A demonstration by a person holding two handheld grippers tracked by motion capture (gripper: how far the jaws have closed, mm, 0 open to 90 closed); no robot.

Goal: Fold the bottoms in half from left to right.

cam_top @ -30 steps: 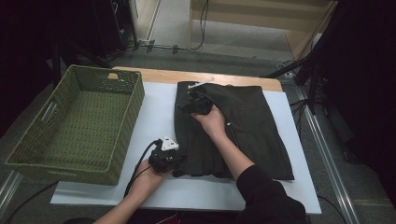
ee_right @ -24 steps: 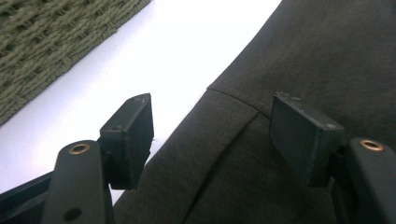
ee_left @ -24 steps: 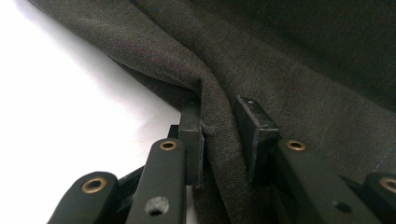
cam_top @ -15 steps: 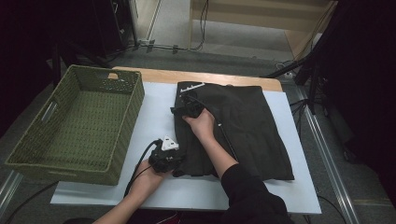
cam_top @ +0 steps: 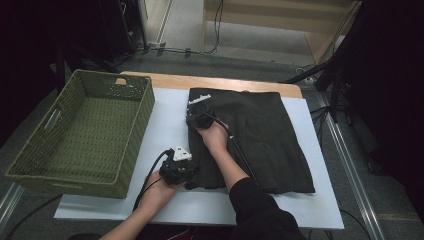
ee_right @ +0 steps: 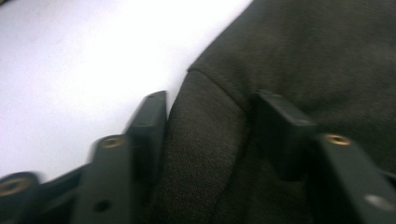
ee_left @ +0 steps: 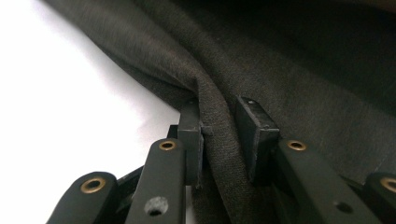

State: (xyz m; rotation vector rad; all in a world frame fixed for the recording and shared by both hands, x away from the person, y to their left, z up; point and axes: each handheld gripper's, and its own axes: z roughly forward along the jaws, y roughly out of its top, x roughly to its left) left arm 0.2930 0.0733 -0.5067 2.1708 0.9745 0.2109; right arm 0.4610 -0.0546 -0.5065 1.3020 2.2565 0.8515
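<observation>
The dark cloth (cam_top: 255, 140) lies flat on the right half of the white desk (cam_top: 170, 125), and over the last second the right gripper (cam_top: 196, 116) has slid leftward along it to the far left edge, where its fingers (ee_right: 149, 121) stand part-open astride the hem, not yet closed. The left gripper (cam_top: 186, 175) keeps its fingers (ee_left: 191, 140) around a raised fold at the near left edge, so a fold or lift looks about ready, with the green basket (cam_top: 50, 165) waiting at the left. I can read no label or writing anywhere.
</observation>
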